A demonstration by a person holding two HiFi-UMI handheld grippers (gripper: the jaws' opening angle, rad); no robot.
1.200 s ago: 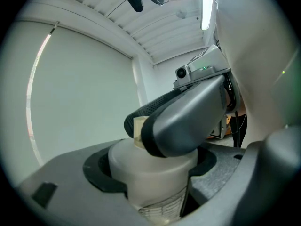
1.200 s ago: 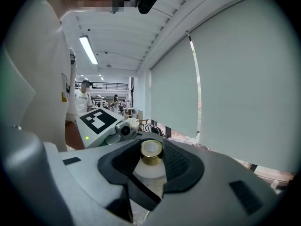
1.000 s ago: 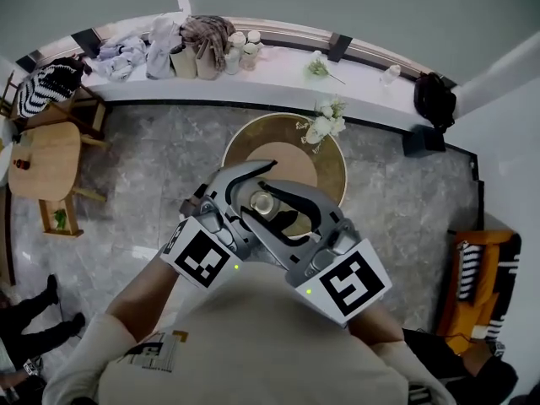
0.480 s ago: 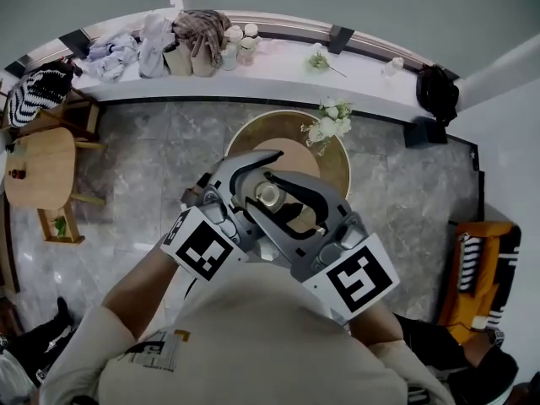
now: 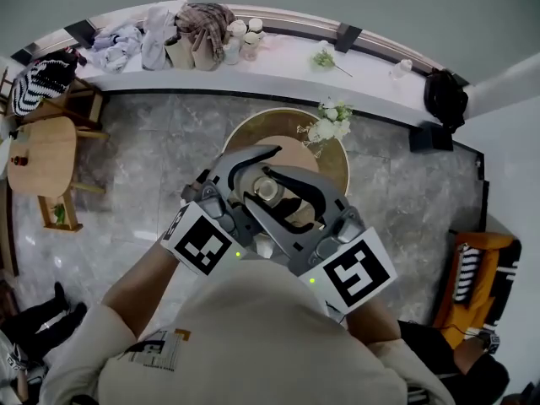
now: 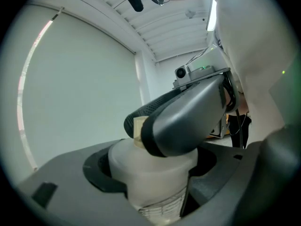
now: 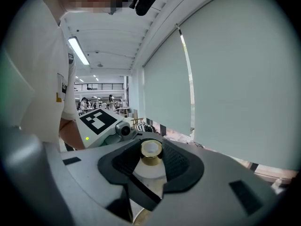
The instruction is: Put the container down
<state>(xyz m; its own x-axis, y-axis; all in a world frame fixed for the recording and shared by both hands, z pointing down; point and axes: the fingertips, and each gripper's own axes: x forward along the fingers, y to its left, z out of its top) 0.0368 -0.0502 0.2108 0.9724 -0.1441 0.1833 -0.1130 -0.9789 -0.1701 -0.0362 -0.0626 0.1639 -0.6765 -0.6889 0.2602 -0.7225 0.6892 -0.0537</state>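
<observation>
A small white container (image 5: 267,190) with a gold neck is held over the round table (image 5: 240,139), close to my chest. My left gripper (image 5: 258,174) comes in from the left and is shut on the container's white body (image 6: 150,178). My right gripper (image 5: 285,202) comes in from the right, and its black pads close round the same container (image 7: 151,150) just below the gold neck. In the left gripper view, one right jaw crosses over the container's top. The container's base is hidden by the jaws.
White flowers (image 5: 326,125) stand at the round table's far right edge. A long white counter (image 5: 278,66) with bags and bottles (image 5: 202,45) runs along the back. A wooden side table (image 5: 42,154) is at the left, an orange chair (image 5: 477,268) at the right.
Both grippers keep their hold on the container. They have drifted slightly forward over the round table, and the head view has shifted a little.
</observation>
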